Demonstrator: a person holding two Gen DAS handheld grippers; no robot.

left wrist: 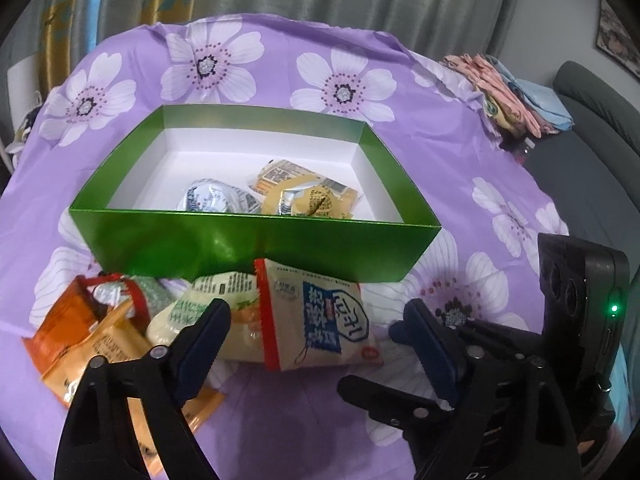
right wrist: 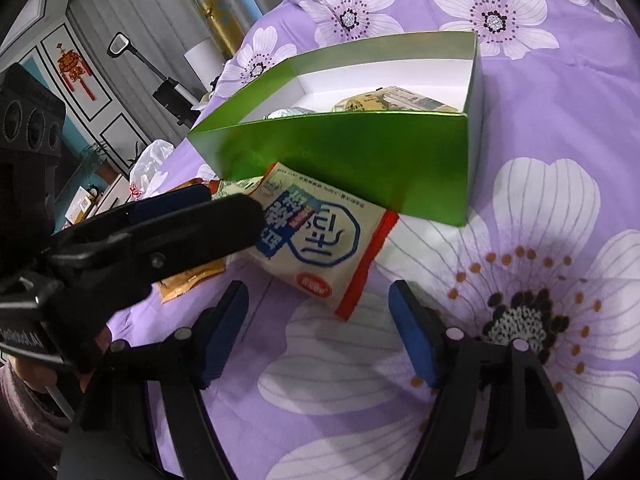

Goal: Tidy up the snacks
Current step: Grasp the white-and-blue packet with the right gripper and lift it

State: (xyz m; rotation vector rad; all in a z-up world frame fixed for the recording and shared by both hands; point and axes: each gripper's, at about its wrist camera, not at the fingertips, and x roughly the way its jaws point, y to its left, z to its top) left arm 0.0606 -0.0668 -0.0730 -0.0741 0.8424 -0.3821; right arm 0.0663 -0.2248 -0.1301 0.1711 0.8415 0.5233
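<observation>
Box (left wrist: 248,240), three packets inside, three packets outside, two tongs

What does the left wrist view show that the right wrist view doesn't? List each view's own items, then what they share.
Only the left wrist view: an orange snack packet and a green-printed packet lying left of the white one, plus folded clothes at the far right edge of the cloth.
Only the right wrist view: a red hanging ornament and a white plastic bag beyond the table.
Both: the green box holding packets, the white and blue packet in front of it, the purple floral cloth, and both sets of jaws open.
</observation>
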